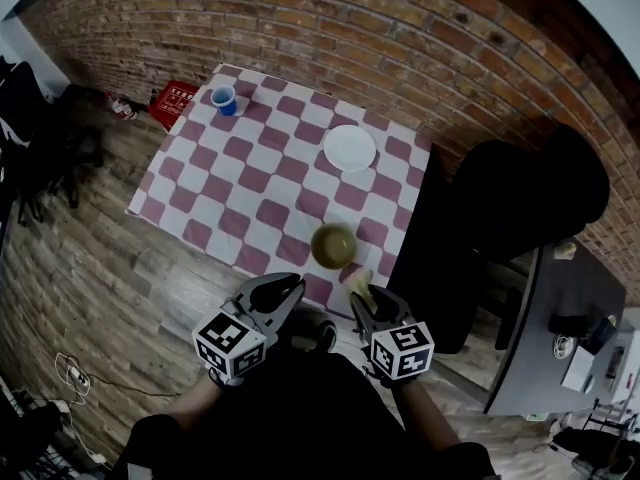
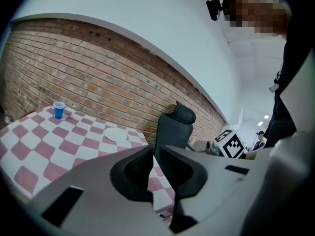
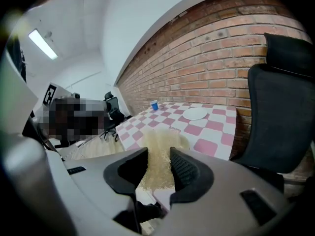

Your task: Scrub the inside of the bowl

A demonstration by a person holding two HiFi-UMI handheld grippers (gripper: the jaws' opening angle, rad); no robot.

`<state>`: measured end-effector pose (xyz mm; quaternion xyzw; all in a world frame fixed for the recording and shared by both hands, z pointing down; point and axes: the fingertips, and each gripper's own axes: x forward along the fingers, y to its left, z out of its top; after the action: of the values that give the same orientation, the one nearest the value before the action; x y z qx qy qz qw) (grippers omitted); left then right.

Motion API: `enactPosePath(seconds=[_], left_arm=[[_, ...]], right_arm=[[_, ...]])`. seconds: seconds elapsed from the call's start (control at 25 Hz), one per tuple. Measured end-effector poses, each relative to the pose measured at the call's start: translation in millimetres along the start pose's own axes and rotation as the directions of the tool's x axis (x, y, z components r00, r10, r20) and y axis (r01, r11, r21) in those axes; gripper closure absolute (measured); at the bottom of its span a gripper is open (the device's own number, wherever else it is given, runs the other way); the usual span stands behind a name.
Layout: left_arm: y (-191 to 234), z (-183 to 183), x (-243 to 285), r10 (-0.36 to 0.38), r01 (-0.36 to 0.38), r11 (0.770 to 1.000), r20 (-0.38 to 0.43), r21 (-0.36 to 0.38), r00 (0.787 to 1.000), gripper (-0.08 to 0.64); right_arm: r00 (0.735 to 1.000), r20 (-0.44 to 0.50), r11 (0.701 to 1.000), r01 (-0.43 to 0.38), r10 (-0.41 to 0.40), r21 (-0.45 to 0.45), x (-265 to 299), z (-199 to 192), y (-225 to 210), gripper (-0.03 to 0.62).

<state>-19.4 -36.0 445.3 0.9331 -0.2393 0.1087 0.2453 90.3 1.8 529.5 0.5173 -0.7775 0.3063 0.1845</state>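
Holds the left hand-held gripper (image 1: 285,293) pressed together on nothing, short of the desk (image 1: 250,183). Pinches a pale scrubbing pad (image 1: 360,279) in the right hand-held gripper (image 1: 363,303), just beside the bowl (image 1: 334,245). Shows that bowl upright near the desk's front edge, untouched. Looks like scrubbing not yet begun: leaves steadying the bowl and working the pad round inside. Shows a plate (image 1: 349,148) and blue cup (image 1: 224,99) farther back.

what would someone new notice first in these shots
The pink-and-white checkered table against the brick wall grabs the eye, with an olive bowl near its front edge and a blue cup at the far corner. The right gripper clamps a pale yellow sponge just short of the bowl; the left gripper is shut and empty.
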Motion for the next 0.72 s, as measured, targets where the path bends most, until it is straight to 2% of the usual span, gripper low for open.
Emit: enactPosePath(seconds=[0.16, 0.32, 0.52, 0.64, 0.72], left_arm=[[39, 1, 12, -0.048, 0.049, 0.999, -0.066, 0.014, 0.997, 0.525], [72, -20, 29, -0.091, 0.097, 0.995, -0.177, 0.028, 0.98, 0.525], [98, -43, 55, -0.142, 0.147, 0.989, -0.263, 0.001, 0.954, 0.525], [109, -58, 70, -0.15, 0.155, 0.988, -0.313, -0.009, 0.938, 0.525], [117, -71, 81, -0.149, 0.144, 0.989, -0.345, -0.04, 0.927, 0.525]], right_arm=[[0.997, -0.043, 0.997, 0.062, -0.064, -0.044, 35, 11, -2, 0.439], [0.986, -0.103, 0.987, 0.119, -0.13, -0.108, 64, 16, -7, 0.439], [0.951, -0.262, 0.968, 0.105, -0.165, -0.229, 92, 0, -6, 0.439], [0.931, -0.31, 0.948, 0.096, -0.194, -0.304, 103, -7, -4, 0.438], [0.92, -0.331, 0.926, 0.079, -0.21, -0.369, 112, -9, -4, 0.439]])
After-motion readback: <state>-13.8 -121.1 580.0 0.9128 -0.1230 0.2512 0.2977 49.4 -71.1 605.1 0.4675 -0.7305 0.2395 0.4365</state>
